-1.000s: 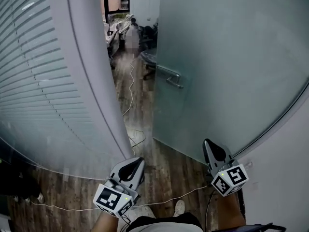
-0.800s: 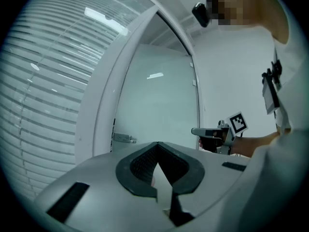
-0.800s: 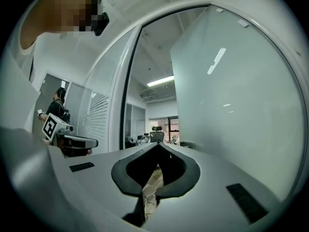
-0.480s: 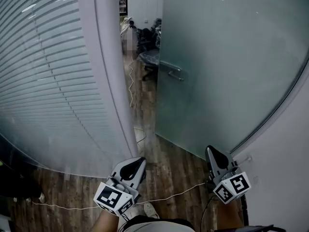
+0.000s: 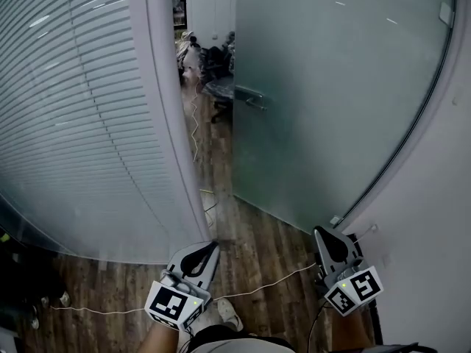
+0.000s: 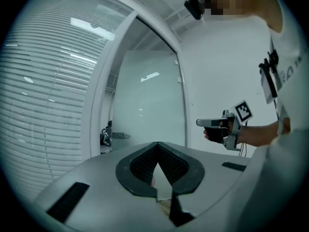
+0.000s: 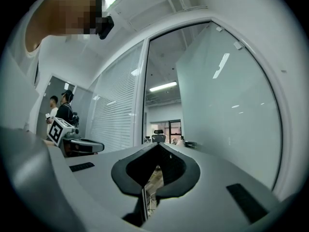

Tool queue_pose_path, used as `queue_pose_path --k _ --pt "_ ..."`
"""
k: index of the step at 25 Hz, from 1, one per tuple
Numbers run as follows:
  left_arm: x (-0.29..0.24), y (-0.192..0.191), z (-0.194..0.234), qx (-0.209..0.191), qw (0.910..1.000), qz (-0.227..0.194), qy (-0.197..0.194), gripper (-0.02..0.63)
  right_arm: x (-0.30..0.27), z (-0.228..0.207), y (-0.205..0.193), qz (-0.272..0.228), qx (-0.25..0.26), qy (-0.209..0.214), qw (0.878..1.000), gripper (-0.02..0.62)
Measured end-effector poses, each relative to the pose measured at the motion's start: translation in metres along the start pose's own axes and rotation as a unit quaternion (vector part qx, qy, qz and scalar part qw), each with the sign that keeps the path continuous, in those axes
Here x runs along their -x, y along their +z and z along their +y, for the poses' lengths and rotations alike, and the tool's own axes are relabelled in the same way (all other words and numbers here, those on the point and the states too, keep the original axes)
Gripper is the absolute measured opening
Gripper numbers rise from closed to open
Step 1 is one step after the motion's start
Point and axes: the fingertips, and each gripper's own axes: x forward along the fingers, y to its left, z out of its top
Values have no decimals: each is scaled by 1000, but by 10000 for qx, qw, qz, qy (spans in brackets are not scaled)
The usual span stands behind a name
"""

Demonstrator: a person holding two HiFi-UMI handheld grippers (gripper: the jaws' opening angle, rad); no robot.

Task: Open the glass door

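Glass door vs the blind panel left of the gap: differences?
The glass door is frosted; the blind panel shows horizontal slats. The door carries a handle; the panel has none. The door's edge stands free at the gap; the panel ends at a white post. Both reach the floor.

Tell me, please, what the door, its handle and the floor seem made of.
Door: frosted glass, matte and translucent, faintly reflecting lights. Handle: probably brushed metal, going by its grey sheen. Floor: wood or wood-look planks; grain and seams show.
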Motion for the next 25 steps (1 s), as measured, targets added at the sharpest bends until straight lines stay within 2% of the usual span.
queue_pose_path --k 6,12,16,20,25 --pt "42 40 -35 292 9996 43 -27 0 44 25 40 112 -163 35 9998 2" --pt "72 38 -51 408 9991 144 -12 0 73 41 36 99 -353 -44 9993 2" --pt "81 51 -47 453 9989 72 -48 0 84 52 43 59 -452 -128 9989 2" --pt "90 53 -38 444 9987 2 -235 0 92 64 39 14 -502 -390 9980 2" --pt "105 57 -10 519 9976 -73 -454 0 83 100 50 49 -204 -679 9975 2"
